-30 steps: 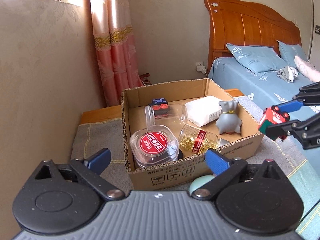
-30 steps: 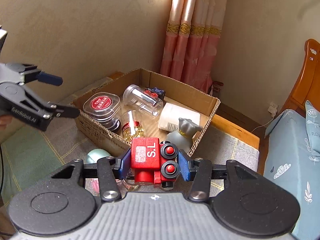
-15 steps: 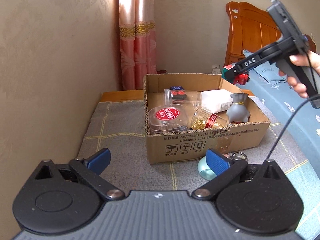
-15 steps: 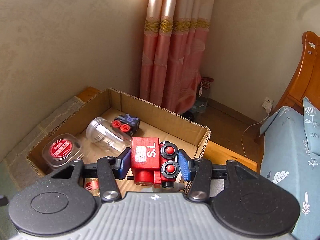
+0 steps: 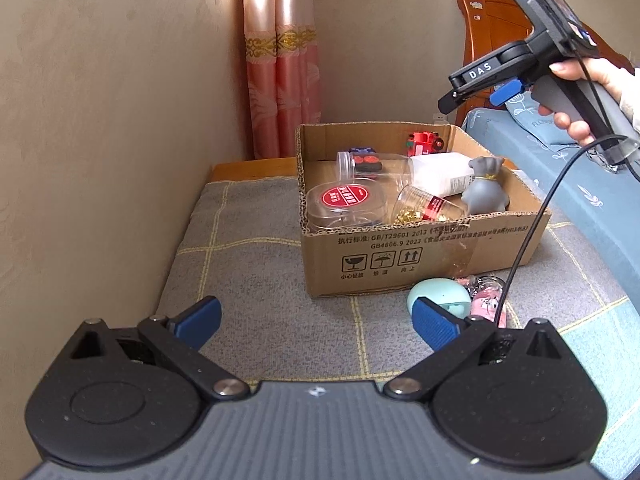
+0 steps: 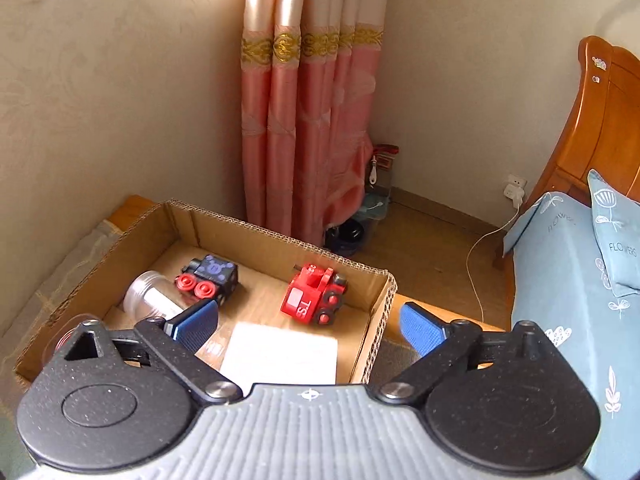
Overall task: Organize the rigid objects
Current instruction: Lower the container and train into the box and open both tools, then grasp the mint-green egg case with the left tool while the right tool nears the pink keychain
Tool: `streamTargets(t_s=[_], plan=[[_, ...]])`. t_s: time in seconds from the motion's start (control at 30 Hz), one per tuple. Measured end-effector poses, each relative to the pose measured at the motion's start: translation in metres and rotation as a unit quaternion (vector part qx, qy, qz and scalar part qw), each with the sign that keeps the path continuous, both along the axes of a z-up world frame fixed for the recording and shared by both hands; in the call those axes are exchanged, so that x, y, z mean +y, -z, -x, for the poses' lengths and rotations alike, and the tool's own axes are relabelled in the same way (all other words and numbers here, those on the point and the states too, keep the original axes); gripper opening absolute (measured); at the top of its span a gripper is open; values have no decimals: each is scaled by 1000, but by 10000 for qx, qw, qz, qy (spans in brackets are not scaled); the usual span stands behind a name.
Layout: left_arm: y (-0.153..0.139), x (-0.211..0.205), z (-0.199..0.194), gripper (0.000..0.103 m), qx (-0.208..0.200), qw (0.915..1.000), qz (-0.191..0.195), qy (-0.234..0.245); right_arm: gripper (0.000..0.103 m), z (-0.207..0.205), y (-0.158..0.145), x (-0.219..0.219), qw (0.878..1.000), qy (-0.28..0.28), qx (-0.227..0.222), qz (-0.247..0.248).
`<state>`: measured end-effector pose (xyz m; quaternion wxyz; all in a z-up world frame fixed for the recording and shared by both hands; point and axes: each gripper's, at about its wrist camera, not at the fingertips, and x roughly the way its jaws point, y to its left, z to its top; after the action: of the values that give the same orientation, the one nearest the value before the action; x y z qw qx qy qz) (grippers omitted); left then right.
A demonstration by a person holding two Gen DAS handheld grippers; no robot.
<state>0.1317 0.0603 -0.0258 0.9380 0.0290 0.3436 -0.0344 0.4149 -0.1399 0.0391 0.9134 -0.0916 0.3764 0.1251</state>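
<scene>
both grippers, left [image 5: 316, 322] and right [image 6: 308, 324], gape empty. reaching for the egg [image 5: 440, 296], the left could snag the cable [image 5: 532, 236].

A grey blanket [image 5: 256, 280] with thin yellow checks covers the low wooden platform [image 5: 236, 168] beside the wall. On it, ahead of the left tongs [image 5: 316, 320], sits a cardboard box [image 5: 400, 256]. Just past their right finger lie a mint egg-shaped thing [image 5: 438, 294] and a pink trinket [image 5: 486, 300], both near the box's front.
</scene>
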Motion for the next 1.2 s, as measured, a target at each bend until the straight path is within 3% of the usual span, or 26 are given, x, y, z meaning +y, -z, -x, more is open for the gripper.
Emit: streamTargets(t_s=[0.37,0.67,0.93,1.2], plan=[[-3,-6,8,101,-47,9999,-78,70,103,86,-2,-5,9994,-199,-195,-204],[0,-8,14,101,18,9999,-88,128,103,160,31,7,9982,-418,-420,-41],[3,-7,16,101,78,9998,-134,121,103,174,87,37,9975,-702,-10,101],[5,-3,17,101,153,9997,-131,106,103,178,115,57,9913,-1130,-173,646]])
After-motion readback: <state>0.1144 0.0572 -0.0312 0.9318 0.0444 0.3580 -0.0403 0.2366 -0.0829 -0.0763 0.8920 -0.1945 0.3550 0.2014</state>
